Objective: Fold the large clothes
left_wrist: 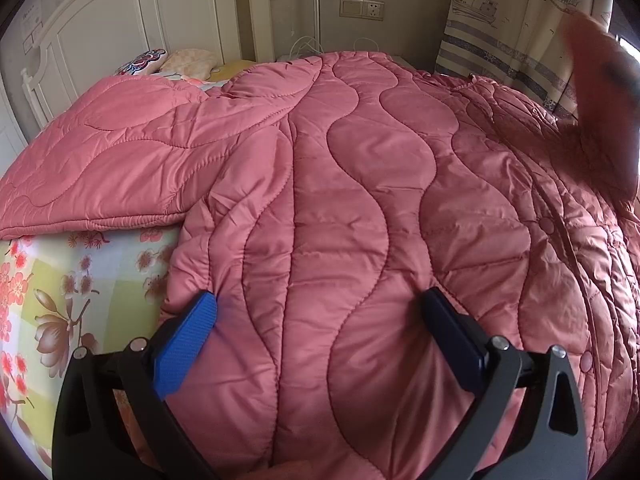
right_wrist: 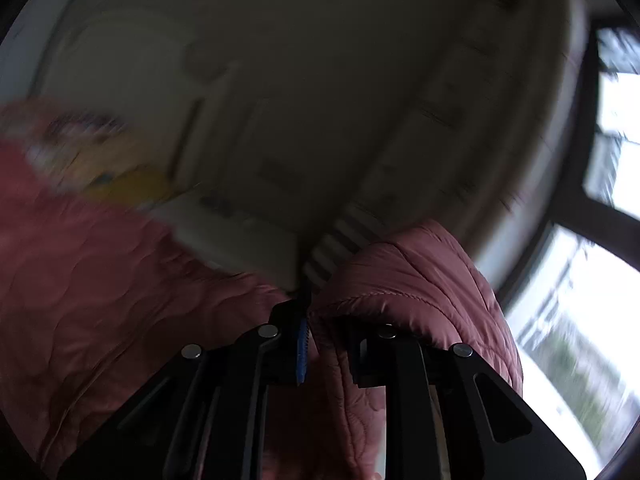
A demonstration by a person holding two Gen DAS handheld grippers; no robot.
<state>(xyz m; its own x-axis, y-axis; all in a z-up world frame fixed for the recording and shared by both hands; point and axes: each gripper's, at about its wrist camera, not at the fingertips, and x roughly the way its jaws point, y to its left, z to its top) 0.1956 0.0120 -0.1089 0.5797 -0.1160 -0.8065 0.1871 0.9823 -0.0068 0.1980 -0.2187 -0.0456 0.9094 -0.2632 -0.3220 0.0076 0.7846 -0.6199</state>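
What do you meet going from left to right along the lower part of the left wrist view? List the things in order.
Floral bedsheet → blue finger pad → pink quilted coat → dark finger pad → coat's snap buttons.

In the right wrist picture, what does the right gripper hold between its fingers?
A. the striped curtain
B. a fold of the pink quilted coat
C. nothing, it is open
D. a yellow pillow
B: the right gripper is shut on a bunched fold of the pink quilted coat, which rises over its fingers.
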